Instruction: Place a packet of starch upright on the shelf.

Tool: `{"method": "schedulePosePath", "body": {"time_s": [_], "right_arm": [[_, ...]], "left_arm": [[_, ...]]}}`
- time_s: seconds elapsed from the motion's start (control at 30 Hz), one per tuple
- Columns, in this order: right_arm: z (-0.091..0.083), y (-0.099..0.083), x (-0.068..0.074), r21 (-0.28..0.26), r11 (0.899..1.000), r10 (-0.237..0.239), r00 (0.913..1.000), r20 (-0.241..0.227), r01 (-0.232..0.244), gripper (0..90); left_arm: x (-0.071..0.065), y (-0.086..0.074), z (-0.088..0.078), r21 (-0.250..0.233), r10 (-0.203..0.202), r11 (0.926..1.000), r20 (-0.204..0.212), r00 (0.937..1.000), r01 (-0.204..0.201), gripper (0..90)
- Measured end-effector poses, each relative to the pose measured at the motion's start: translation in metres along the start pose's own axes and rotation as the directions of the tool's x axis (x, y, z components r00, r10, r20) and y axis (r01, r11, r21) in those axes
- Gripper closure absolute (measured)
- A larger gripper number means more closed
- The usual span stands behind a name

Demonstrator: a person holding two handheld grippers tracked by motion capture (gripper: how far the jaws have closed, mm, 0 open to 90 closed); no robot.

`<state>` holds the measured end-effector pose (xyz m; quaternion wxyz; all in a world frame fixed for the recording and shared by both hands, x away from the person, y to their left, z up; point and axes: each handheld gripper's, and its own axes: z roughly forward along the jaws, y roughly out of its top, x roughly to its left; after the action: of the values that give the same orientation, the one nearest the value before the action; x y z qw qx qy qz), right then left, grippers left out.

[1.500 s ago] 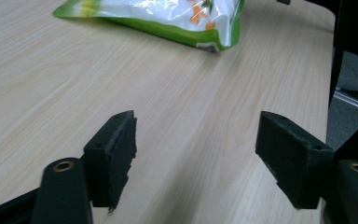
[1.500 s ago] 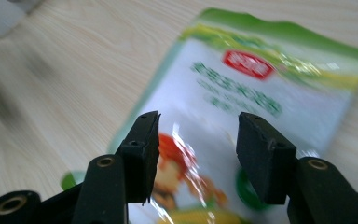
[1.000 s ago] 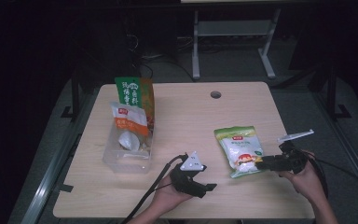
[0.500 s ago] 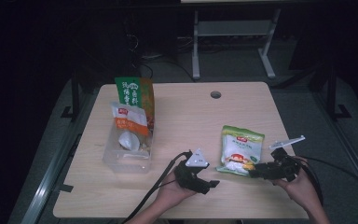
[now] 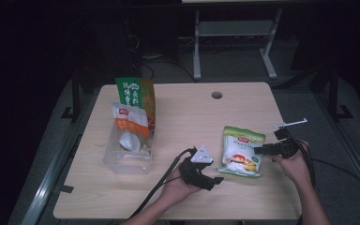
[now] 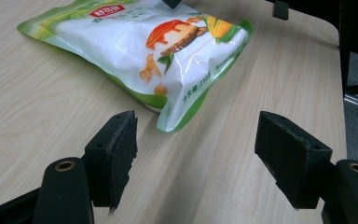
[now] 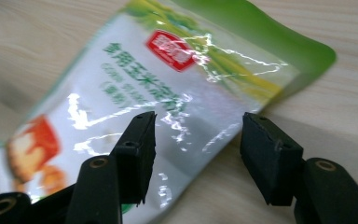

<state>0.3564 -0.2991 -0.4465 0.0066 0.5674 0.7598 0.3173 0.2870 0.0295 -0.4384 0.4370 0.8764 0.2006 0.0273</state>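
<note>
Green-white pouch (image 5: 240, 151) lies flat on table (image 5: 192, 112), right of centre. Right tongs (image 7: 196, 149) over pouch's edge, jaws apart and just been opening, gripping nothing. Left tongs (image 6: 196, 154) wide open, empty, just short of pouch's corner.
</note>
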Motion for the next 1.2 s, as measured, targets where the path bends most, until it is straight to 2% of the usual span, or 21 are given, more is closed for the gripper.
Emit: {"method": "schedulePosePath", "body": {"time_s": [0.07, 0.17, 0.3, 0.37, 0.43, 0.5, 0.57, 0.73, 0.83, 0.9, 0.97, 1.0, 1.1, 1.13, 1.17, 1.2], "right_arm": [[0.002, 0.0, -0.003, 0.003, 1.0, 0.015, 0.9999, 0.0, -0.015, 46.8], [0.007, -0.002, -0.007, -0.003, 0.999, 0.037, 0.9984, -0.043, -0.037, 54.0], [0.01, -0.003, -0.004, -0.003, 0.998, 0.055, 0.9934, -0.101, -0.056, 73.4], [0.011, -0.002, -0.001, 0.006, 0.999, 0.043, 0.9921, -0.118, -0.042, 83.6], [0.008, -0.001, 0.005, 0.002, 1.0, 0.014, 0.9943, -0.106, -0.014, 88.7], [0.005, 0.0, 0.012, -0.006, 1.0, -0.027, 0.9967, -0.077, 0.026, 89.2], [0.002, -0.001, 0.016, -0.022, 0.999, -0.051, 0.9961, -0.072, 0.049, 89.4], [-0.015, -0.005, 0.027, -0.097, 0.992, -0.092, 0.9891, -0.115, 0.081, 89.5], [-0.027, -0.007, 0.036, -0.147, 0.981, -0.146, 0.9812, -0.126, 0.127, 89.6], [-0.033, -0.008, 0.042, -0.172, 0.973, -0.178, 0.9749, -0.134, 0.154, 89.6], [-0.039, -0.009, 0.049, -0.183, 0.968, -0.196, 0.9707, -0.139, 0.169, 89.6], [-0.042, -0.01, 0.052, -0.19, 0.964, -0.214, 0.9666, -0.14, 0.186, 89.6], [-0.049, -0.014, 0.061, -0.215, 0.952, -0.253, 0.9554, -0.151, 0.218, 89.7], [-0.05, -0.014, 0.063, -0.22, 0.949, -0.262, 0.9529, -0.152, 0.226, 89.7], [-0.052, -0.016, 0.065, -0.224, 0.942, -0.286, 0.9458, -0.154, 0.248, 89.6], [-0.053, -0.016, 0.066, -0.228, 0.939, -0.296, 0.9424, -0.155, 0.258, 89.6]], "left_arm": [[0.001, 0.001, 0.002, 0.001, -0.006, 1.0, 0.003, 1.0, 0.006, 28.9], [0.003, 0.002, 0.005, 0.004, -0.011, 0.9999, 0.007, 0.9999, 0.011, 28.9], [0.003, 0.003, 0.008, 0.0, -0.019, 0.9998, 0.007, 0.9998, 0.019, 28.9], [0.005, 0.004, 0.01, 0.002, -0.016, 0.9999, 0.008, 0.9998, 0.016, 28.9], [0.007, 0.004, 0.011, 0.005, -0.023, 0.9997, 0.006, 0.9997, 0.023, 28.8], [0.009, 0.004, 0.011, 0.003, -0.038, 0.9993, 0.014, 0.9992, 0.038, 28.1], [0.011, 0.005, 0.011, 0.001, -0.05, 0.9987, 0.015, 0.9986, 0.05, 27.2], [0.018, 0.007, 0.014, -0.007, -0.095, 0.9954, 0.034, 0.9949, 0.095, 26.3], [0.02, 0.009, 0.016, -0.023, -0.124, 0.9918, 0.048, 0.9911, 0.126, 26.3], [0.022, 0.011, 0.017, -0.023, -0.126, 0.9916, 0.05, 0.9908, 0.127, 26.3], [0.024, 0.012, 0.02, -0.023, -0.141, 0.9895, 0.058, 0.9883, 0.143, 26.3], [0.026, 0.012, 0.022, -0.031, -0.164, 0.9857, 0.06, 0.9847, 0.166, 25.4], [0.031, 0.012, 0.024, -0.042, -0.184, 0.9817, 0.056, 0.9814, 0.186, 22.2], [0.033, 0.012, 0.025, -0.043, -0.192, 0.9799, 0.066, 0.9792, 0.195, 22.2], [0.034, 0.012, 0.026, -0.046, -0.199, 0.9782, 0.073, 0.9774, 0.202, 22.2], [0.036, 0.013, 0.026, -0.048, -0.209, 0.9757, 0.088, 0.9739, 0.214, 22.1]]}}
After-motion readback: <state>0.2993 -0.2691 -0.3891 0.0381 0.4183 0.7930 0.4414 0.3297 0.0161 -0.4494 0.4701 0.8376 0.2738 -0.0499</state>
